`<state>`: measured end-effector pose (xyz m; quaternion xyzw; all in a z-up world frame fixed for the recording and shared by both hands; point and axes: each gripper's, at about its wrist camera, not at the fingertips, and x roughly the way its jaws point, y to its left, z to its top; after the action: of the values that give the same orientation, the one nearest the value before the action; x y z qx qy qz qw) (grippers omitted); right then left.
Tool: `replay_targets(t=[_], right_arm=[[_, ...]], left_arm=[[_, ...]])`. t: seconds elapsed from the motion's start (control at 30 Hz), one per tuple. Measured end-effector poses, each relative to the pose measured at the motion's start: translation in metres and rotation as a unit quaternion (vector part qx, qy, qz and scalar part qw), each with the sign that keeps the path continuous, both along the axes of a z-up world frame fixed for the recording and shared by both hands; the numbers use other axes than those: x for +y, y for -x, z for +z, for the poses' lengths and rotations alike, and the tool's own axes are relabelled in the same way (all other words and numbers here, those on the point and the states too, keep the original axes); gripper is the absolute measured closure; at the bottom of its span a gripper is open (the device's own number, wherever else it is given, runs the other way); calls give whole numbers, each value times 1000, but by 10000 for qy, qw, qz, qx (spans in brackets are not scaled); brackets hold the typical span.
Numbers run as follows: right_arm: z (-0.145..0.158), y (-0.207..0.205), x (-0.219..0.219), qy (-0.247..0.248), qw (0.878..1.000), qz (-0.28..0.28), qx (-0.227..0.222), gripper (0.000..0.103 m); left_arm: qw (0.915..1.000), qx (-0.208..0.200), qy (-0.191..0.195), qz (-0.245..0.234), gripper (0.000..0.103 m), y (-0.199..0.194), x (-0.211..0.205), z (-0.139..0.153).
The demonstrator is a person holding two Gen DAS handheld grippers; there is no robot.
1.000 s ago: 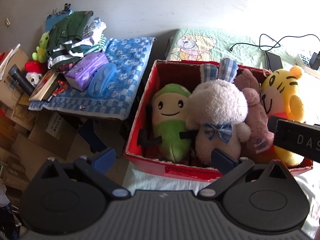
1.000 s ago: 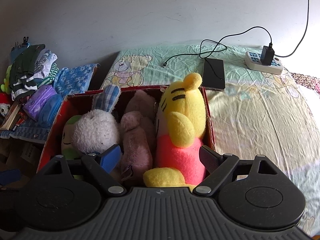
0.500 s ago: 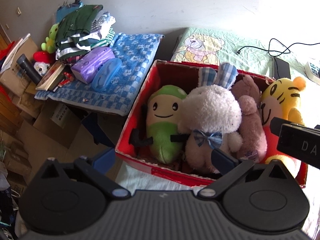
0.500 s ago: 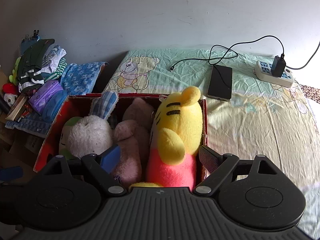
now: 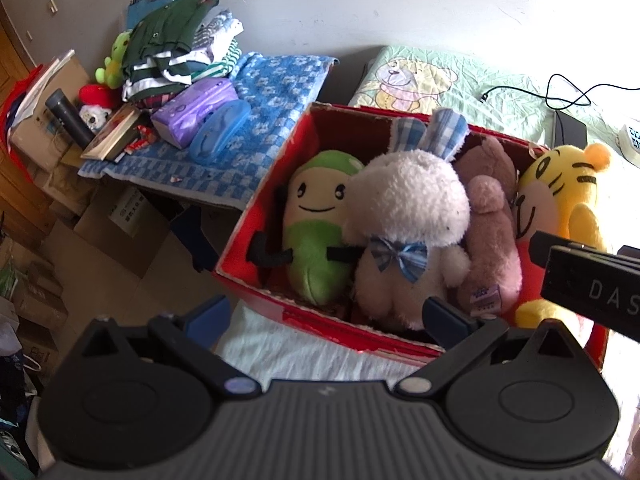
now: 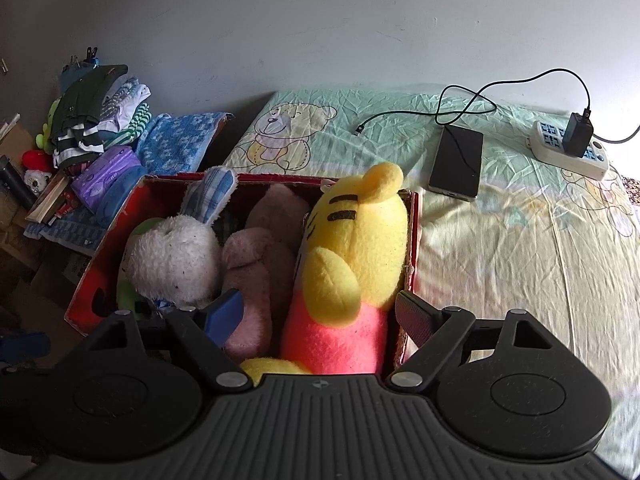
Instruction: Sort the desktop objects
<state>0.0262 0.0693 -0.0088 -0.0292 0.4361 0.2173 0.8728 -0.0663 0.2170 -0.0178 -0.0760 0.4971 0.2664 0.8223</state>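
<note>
Left gripper (image 5: 326, 316) spread wide and empty, right gripper (image 6: 320, 316) likewise spread wide, holding nothing

Plain pale wall (image 6: 320, 32) is running behind everything, scuffed here and there. A bed is taking up the right side, wearing a wrinkled green sheet (image 6: 520, 240) with cartoon bears printed on it, and strong sunlight is washing out its right part. Left of the bed, a low surface is sitting under a blue checked towel (image 5: 256, 136). Down below that, cardboard boxes (image 5: 116, 220) are crowding the floor, and a strip of brown wood (image 5: 12, 80) is showing at the far left edge.
</note>
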Motion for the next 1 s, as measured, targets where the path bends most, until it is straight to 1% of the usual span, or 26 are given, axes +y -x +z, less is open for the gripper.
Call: replay_targets(t=[0.07,0.23,0.37,0.47,0.57,0.67,0.83,1.0], right_arm=[[2,1,-2,-6,10000,-63,-33,19],[8,3,-2,-20,9995,-314,-94,19],[11,6,1,-67,9982,-584,-121,20],[11,8,5,-94,9970,-762,-70,24],[12,13,10,-78,9955,-938,-102,25],[12,17,14,-119,9938,-1101,-124,29],[9,23,23,-168,9924,-1218,-50,29],[9,29,32,-89,9917,-1277,-126,29]], left_arm=[[9999,86,6,-73,1,-4,0,-3],[9994,127,47,-327,1,-13,4,-5],[9983,127,-28,-563,1,-17,9,-5],[9973,98,-19,-733,1,-18,16,-4],[9961,99,3,-882,1,-19,24,-5],[9946,108,13,-1031,1,-19,30,-8],[9922,118,36,-1240,1,-18,37,-11],[9911,105,79,-1327,1,-15,43,-12]])
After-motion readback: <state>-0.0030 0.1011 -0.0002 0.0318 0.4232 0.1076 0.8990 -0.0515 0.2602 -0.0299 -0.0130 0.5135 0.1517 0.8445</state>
